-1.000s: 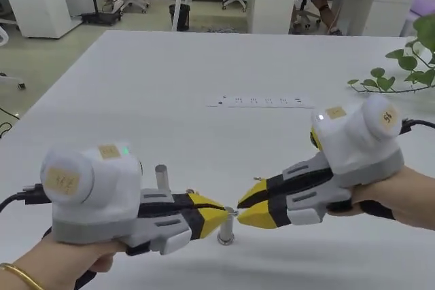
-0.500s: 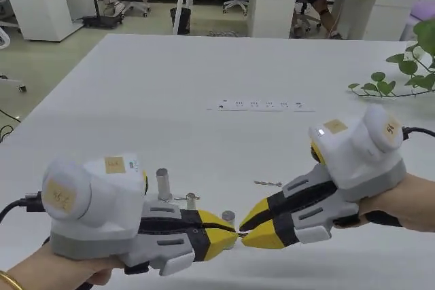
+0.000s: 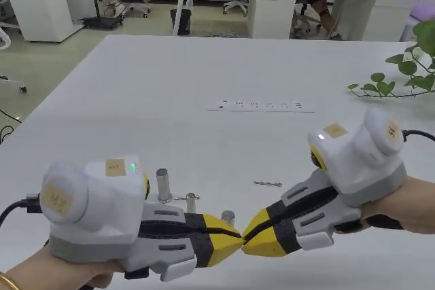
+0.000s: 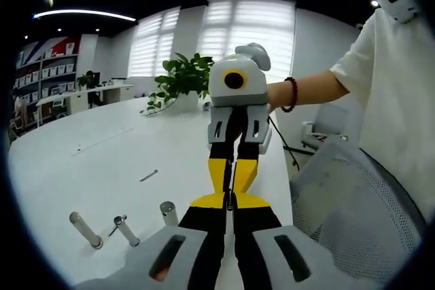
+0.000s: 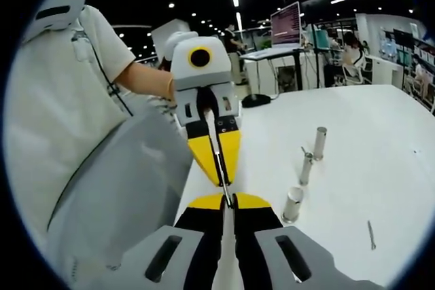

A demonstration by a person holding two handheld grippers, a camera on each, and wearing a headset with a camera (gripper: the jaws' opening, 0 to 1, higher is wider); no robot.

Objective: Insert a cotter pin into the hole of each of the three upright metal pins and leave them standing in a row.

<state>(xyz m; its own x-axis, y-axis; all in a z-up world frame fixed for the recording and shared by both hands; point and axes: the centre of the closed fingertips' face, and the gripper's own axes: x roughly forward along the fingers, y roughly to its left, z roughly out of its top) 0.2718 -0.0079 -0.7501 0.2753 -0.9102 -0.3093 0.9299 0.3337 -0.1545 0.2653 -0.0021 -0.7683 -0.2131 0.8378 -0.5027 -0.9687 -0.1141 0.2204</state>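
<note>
Meeting tip to tip low over the white workbench point(image 3: 136, 86), the left gripper point(image 3: 238, 242) and the right gripper point(image 3: 247, 238) face each other nose to nose. The left gripper's jaws are drawn together on a cotter pin point(image 5: 219, 164), a thin wire that lies along the slit between its yellow fingers point(image 5: 202, 154) and pokes out toward the right gripper. The right gripper's jaws are likewise closed down to a hairline gap. They seem to pinch the free end of that same wire, though the contact is too small to see sharply.

Just behind the meeting tips the three metal pins stand in a slanted row. The near pin point(image 3: 228, 217) is right beside the gripper tips, followed by the middle pin point(image 3: 191, 202) and the far pin point(image 3: 163, 185). All three are upright and apart from one another. A short wire point(image 5: 304, 150) juts sideways from the top of the middle pin. A loose cotter pin point(image 3: 268, 183) lies flat on the bench to the right of the row, apart from both grippers. Farther back sit a white power strip point(image 3: 262, 105) and, at the right edge, a leafy plant point(image 3: 401, 73).
</note>
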